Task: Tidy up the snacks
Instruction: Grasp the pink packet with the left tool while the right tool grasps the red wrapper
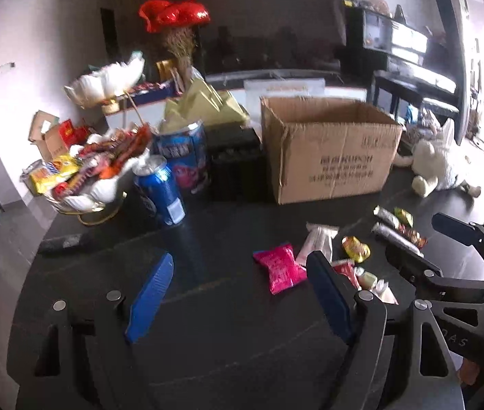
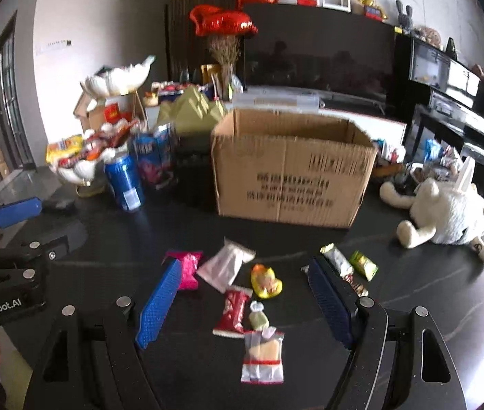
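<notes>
Several small snack packets lie loose on the dark table in front of an open cardboard box (image 2: 293,167): a pink packet (image 2: 189,268), a white packet (image 2: 225,264), a yellow one (image 2: 266,282), a red one (image 2: 233,312), a clear cookie packet (image 2: 263,355) and a green one (image 2: 363,264). My right gripper (image 2: 242,302) is open and empty, above the red and yellow packets. My left gripper (image 1: 238,294) is open and empty, left of the pink packet (image 1: 279,268). The box also shows in the left wrist view (image 1: 327,147).
A white bowl heaped with snacks (image 1: 95,174) stands at the left, beside a blue can (image 1: 160,191) and a blue candy tub (image 1: 187,153). A white plush toy (image 2: 447,212) lies right of the box. A black box (image 1: 235,164) stands between tub and cardboard box.
</notes>
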Available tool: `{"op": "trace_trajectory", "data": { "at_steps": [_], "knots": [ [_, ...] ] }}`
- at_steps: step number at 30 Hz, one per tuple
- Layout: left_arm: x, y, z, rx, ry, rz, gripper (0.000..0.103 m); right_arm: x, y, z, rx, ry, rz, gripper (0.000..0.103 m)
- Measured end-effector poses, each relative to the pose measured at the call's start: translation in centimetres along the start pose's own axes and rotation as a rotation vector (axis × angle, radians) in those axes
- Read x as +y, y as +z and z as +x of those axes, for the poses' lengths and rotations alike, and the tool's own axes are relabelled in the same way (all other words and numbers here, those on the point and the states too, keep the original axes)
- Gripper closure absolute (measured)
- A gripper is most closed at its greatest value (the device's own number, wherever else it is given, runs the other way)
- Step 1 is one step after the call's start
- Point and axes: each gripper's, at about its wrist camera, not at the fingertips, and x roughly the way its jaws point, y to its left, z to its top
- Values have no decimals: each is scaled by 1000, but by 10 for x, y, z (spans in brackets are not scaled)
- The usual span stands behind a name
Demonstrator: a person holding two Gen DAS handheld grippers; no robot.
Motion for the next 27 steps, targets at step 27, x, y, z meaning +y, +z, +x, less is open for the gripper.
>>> {"op": "trace_trajectory", "data": {
  "at_steps": [27],
  "knots": [
    [-24,-5,125,215,-146,32,35,-8,-37,100,223,44,69,53]
  ]
}}
